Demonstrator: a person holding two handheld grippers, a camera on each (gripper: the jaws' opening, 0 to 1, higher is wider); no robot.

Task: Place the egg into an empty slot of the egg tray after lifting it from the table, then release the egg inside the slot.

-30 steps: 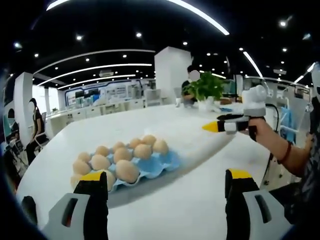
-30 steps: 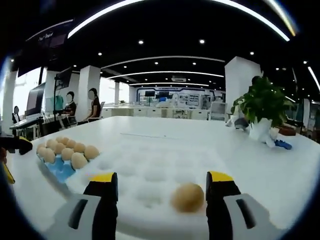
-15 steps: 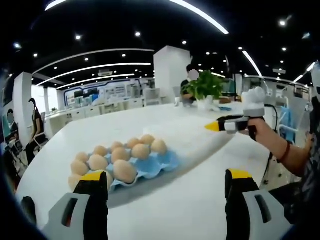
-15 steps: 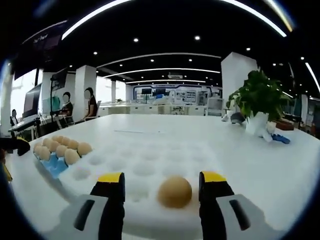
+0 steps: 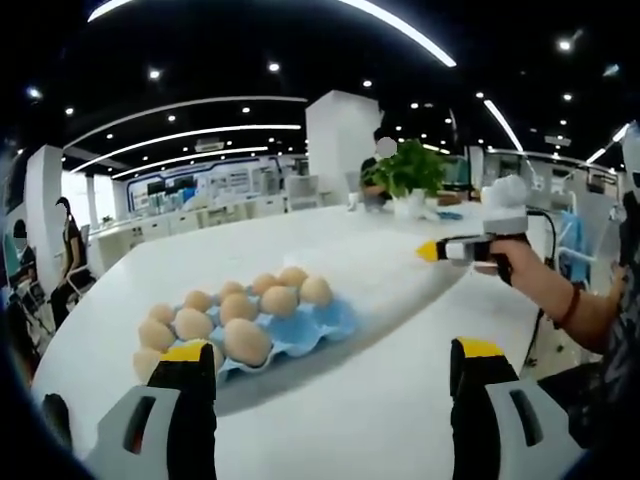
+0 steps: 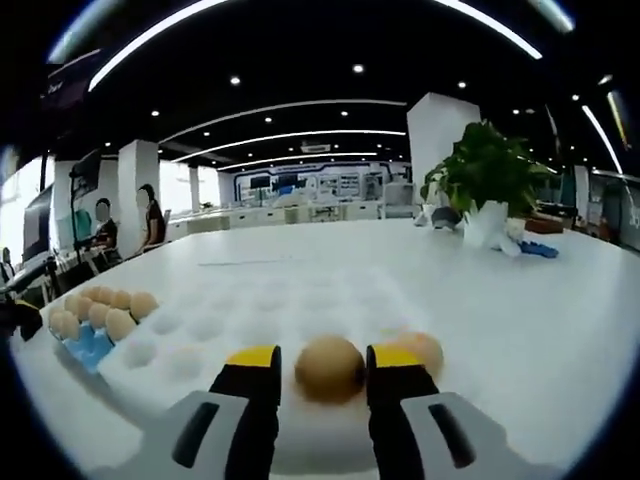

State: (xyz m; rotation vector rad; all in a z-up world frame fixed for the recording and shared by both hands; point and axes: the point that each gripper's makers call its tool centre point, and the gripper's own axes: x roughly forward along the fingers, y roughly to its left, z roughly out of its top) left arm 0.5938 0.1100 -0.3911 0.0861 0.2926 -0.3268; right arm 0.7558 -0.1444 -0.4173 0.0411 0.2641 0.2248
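- Left tongs rose from the bottom of the left gripper view, yellow-tipped jaws standing wide apart, nothing between them.
- White worktop stretched ahead.
- Blue egg tray sat on the worktop ahead of the left jaw, loaded with brown eggs in rows; its nearest corner was hidden behind the jaw tip.
- A pale moulded tray lay just right of the blue one.
- Right tongs came in from the right, yellow tip over the pale tray, held in a person's hand with a band at the wrist.
- Potted plant stood at the far end of the worktop.
- A person stood at the far left.
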